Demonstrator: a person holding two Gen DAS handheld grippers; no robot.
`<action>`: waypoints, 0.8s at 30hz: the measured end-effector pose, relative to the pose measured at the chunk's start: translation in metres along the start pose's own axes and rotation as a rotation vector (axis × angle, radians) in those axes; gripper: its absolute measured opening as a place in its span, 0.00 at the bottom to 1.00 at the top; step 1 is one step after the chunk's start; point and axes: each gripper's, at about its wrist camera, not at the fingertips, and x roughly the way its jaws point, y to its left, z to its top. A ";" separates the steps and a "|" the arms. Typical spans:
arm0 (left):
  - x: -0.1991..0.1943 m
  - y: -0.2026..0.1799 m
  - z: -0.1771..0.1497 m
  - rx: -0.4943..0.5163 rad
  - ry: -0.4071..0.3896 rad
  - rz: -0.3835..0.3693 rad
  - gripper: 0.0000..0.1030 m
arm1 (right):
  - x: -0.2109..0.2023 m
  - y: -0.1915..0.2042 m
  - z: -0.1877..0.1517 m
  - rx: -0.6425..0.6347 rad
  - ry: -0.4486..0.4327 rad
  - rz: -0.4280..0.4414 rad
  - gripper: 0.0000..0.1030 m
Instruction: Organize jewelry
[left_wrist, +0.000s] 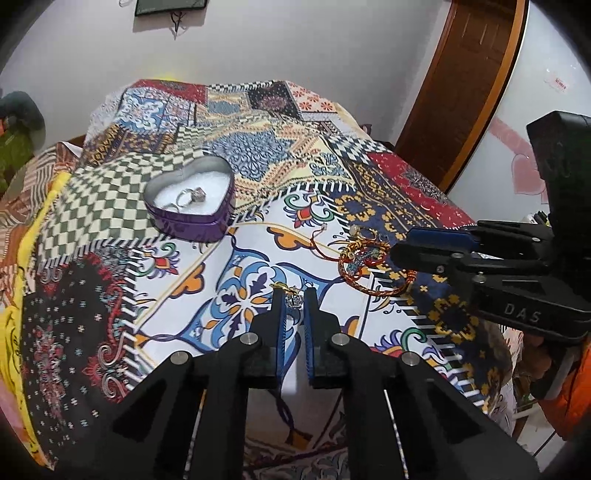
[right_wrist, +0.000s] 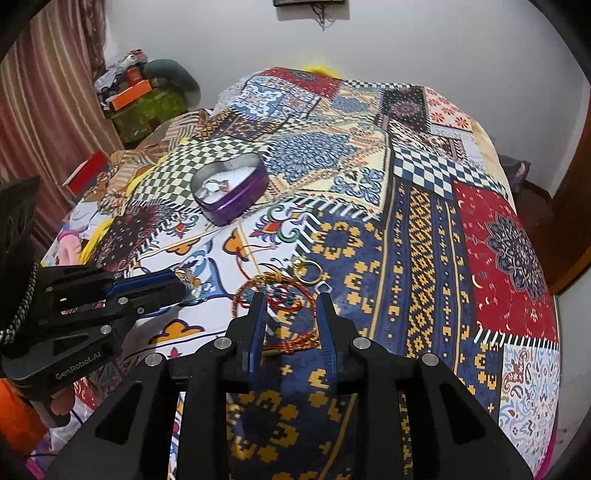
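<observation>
A small crown ring (left_wrist: 294, 297) sat between the left gripper (left_wrist: 294, 295) tips, jaws nearly closed around it. The right gripper (right_wrist: 291, 299) was open over red bracelets (right_wrist: 273, 295). The heart tin (left_wrist: 192, 199) lay at 11 o'clock.

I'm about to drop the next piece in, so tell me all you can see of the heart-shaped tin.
The heart-shaped tin sits upright and lidless on the patterned bedspread, over a green-and-white checkered patch. Its outer wall looks like purple metal, its inner wall bare silver, and the floor inside is white. Inside lie silver rings, one with a stone setting; their exact number is hard to tell. Neither gripper touches it: the left gripper and the bracelet pile are nearer the camera.
</observation>
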 end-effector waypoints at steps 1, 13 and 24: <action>-0.004 0.000 0.000 -0.001 -0.004 0.003 0.07 | 0.000 0.002 0.001 -0.004 -0.002 0.005 0.24; -0.020 -0.011 0.007 0.050 -0.018 -0.049 0.07 | 0.002 0.013 0.005 -0.009 -0.014 0.032 0.24; 0.000 -0.015 -0.008 0.090 0.068 -0.004 0.07 | 0.003 0.006 0.001 0.020 0.008 0.065 0.24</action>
